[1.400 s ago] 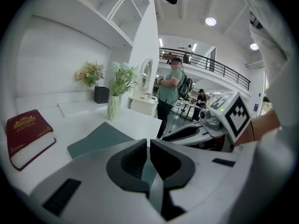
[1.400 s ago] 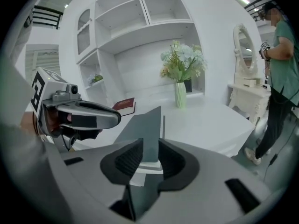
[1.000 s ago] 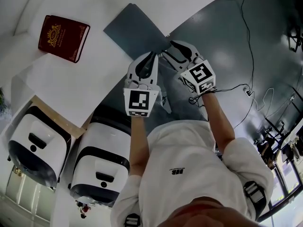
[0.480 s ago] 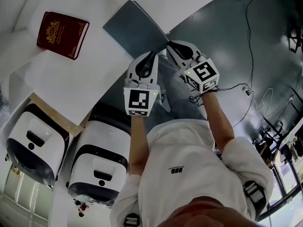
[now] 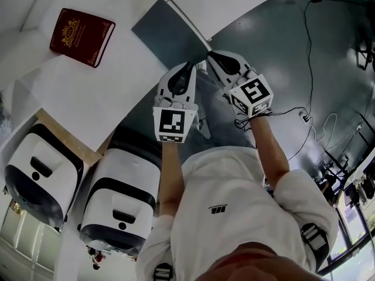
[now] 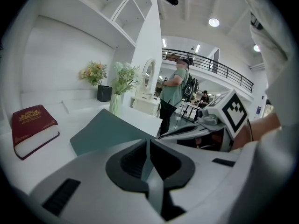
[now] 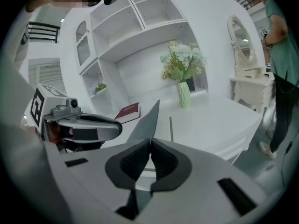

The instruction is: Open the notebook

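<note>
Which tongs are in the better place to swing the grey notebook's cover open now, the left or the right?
Right. The right tongs are shut on the cover, whose edge stands raised above the table. The left tongs pinch the notebook where it lies flat, so they probably only steady it.

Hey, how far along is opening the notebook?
Done: both grippers are clamped on. In hand: the left gripper holds the notebook, and the right gripper pinches the cover, which is tilted up. Left: swing the cover fully open.
</note>
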